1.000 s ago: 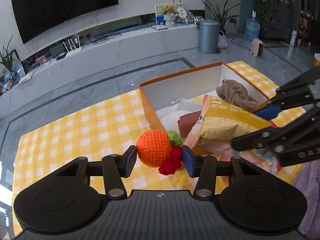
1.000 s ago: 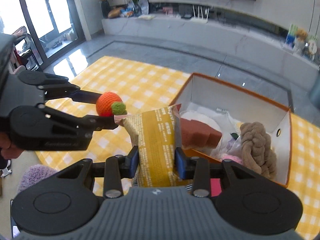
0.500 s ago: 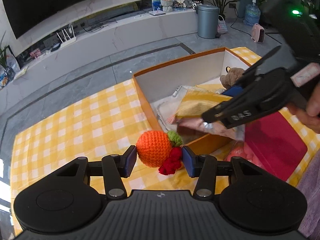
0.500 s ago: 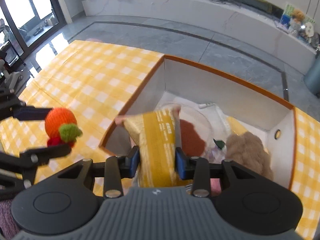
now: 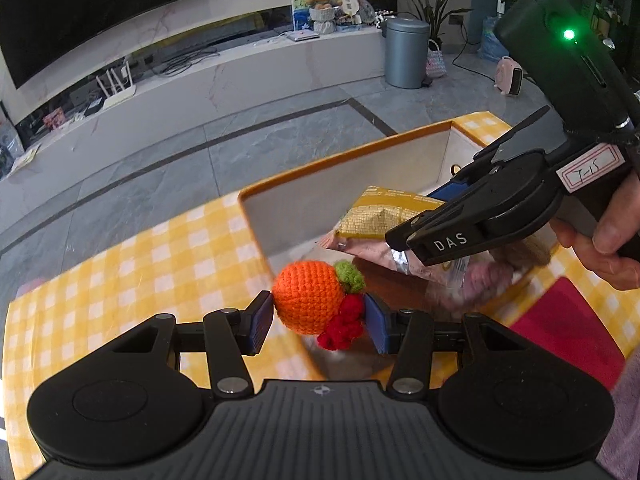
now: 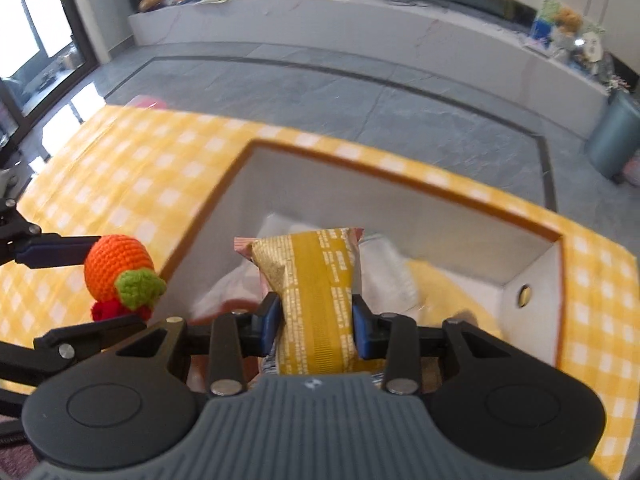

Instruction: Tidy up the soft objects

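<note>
My left gripper (image 5: pixel 318 320) is shut on a crocheted orange fruit (image 5: pixel 308 296) with a green leaf and red berries, held above the near left wall of the orange-rimmed box (image 5: pixel 340 160). My right gripper (image 6: pixel 316 324) is shut on a yellow snack packet (image 6: pixel 316 280) and hangs over the inside of the box (image 6: pixel 400 184). From the left wrist the packet (image 5: pixel 384 216) and the right gripper (image 5: pixel 428 224) show over the box, with a hand on the handle. From the right wrist the fruit (image 6: pixel 116 268) sits left of the box.
The box stands on a yellow checked cloth (image 5: pixel 120 264) and holds white and yellow soft items (image 6: pixel 384 268), blurred. A red flat item (image 5: pixel 568 336) lies on the cloth at the right. Beyond are grey floor tiles, a TV bench and a grey bin (image 5: pixel 406 52).
Both grippers moved toward the box. The right gripper carried the packet from beside the box's near rim to over its inside; the fruit now hangs at the box's left wall.
</note>
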